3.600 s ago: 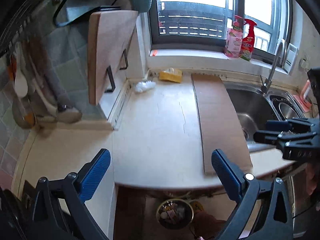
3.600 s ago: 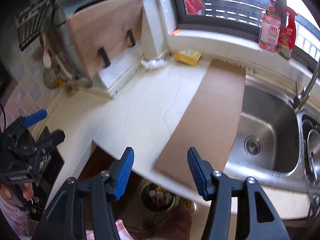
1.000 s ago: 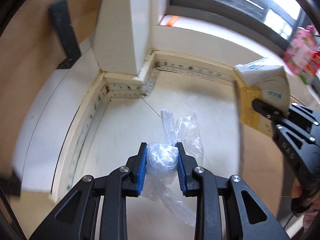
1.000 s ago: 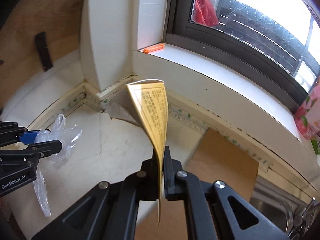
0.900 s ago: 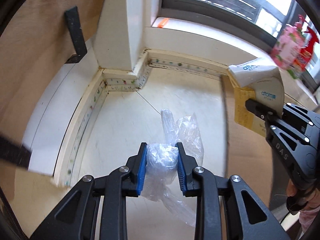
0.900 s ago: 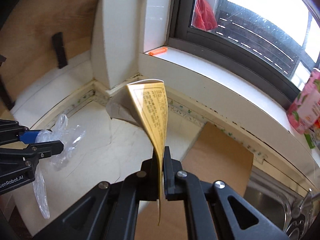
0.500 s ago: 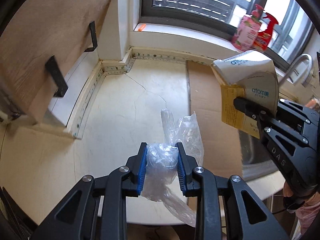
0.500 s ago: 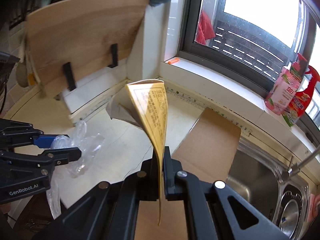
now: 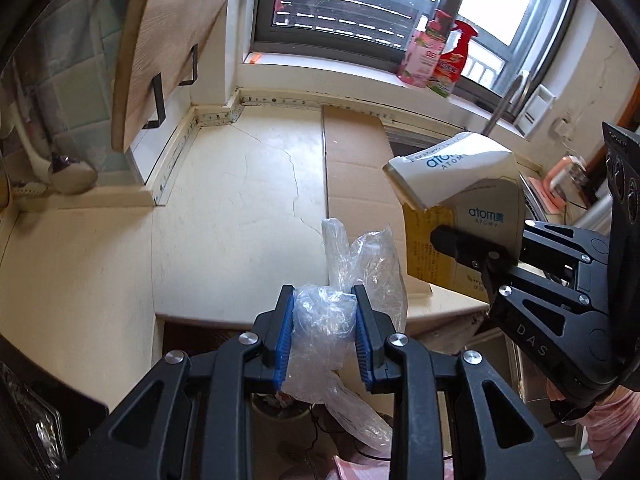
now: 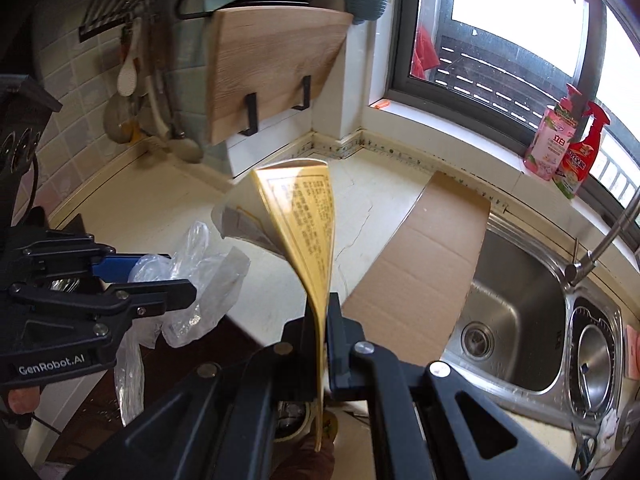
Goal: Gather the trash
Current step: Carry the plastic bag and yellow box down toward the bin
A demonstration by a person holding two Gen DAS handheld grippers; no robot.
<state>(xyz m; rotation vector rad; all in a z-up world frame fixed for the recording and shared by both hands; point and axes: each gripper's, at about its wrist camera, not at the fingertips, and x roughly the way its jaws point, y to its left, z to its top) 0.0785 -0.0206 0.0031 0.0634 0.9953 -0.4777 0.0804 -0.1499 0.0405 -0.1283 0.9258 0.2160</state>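
My left gripper (image 9: 323, 334) hid the middle of the plastic bag (image 9: 362, 256) between its pads. Below the counter edge, a bin (image 9: 280, 406) showed only a sliver behind my fingers; its contents were unclear. The print on the yellow packet (image 10: 308, 216) was too small to read.

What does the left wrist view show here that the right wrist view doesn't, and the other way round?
Only the left wrist view: the printed "atom" face of the packet and the bin on the floor under the counter edge.

Only the right wrist view: the sink with its drain, and the utensils hanging on the tiled wall.

Both: the left gripper shut on the clear plastic bag, the right gripper shut on the packet, the cardboard sheet on the counter, the wooden board, and two bottles on the windowsill.
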